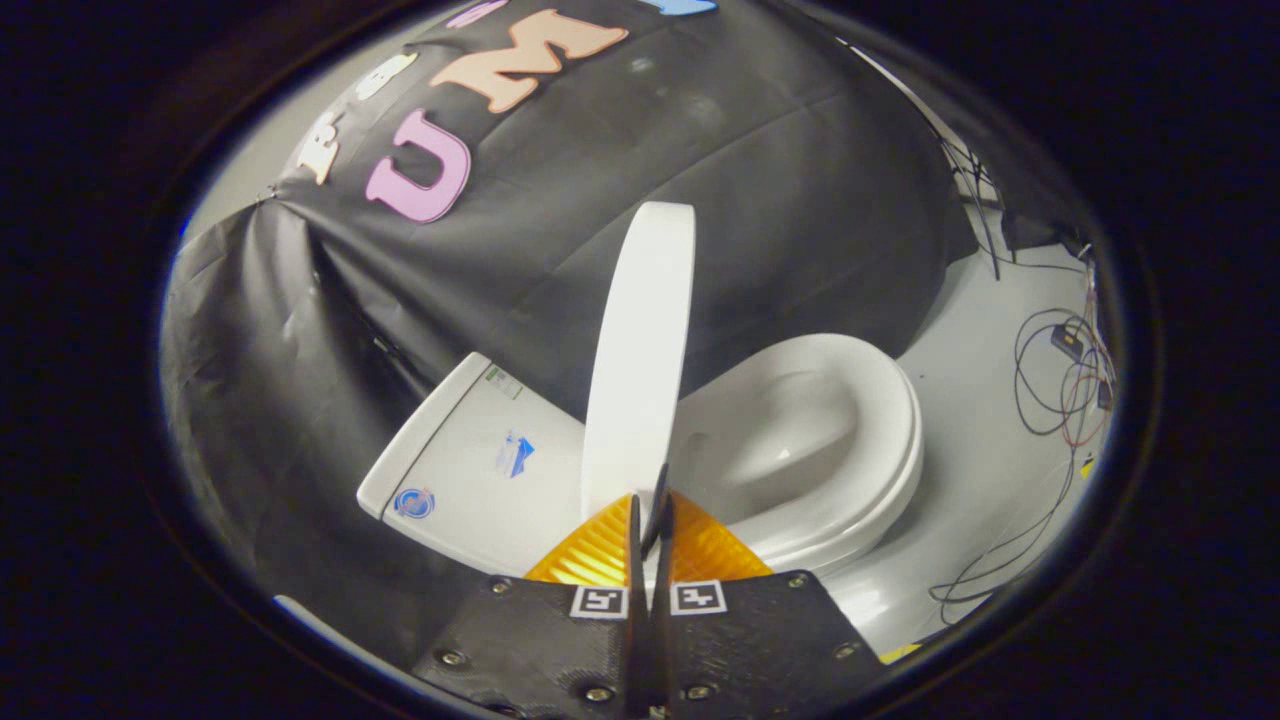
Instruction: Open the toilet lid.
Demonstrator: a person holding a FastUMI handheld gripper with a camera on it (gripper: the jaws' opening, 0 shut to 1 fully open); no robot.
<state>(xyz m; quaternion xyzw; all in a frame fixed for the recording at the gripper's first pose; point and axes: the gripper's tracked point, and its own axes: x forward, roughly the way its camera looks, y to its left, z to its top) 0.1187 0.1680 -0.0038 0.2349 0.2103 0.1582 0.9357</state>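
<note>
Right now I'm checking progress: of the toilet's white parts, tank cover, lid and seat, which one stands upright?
The lid: it stands on edge just ahead of the closed jaws of the gripper, while the seat and tank cover lie flat.

Nothing can be read: the toilet tank (470, 470), just ahead of the tool (650, 520) to its left, carries three small stickers too blurred to make out, and two square coded markers sit on the tool's body.

A test booth (not a bathroom): toilet (800, 440), cloth wall (780, 200), loose cables (1060, 380).
</note>
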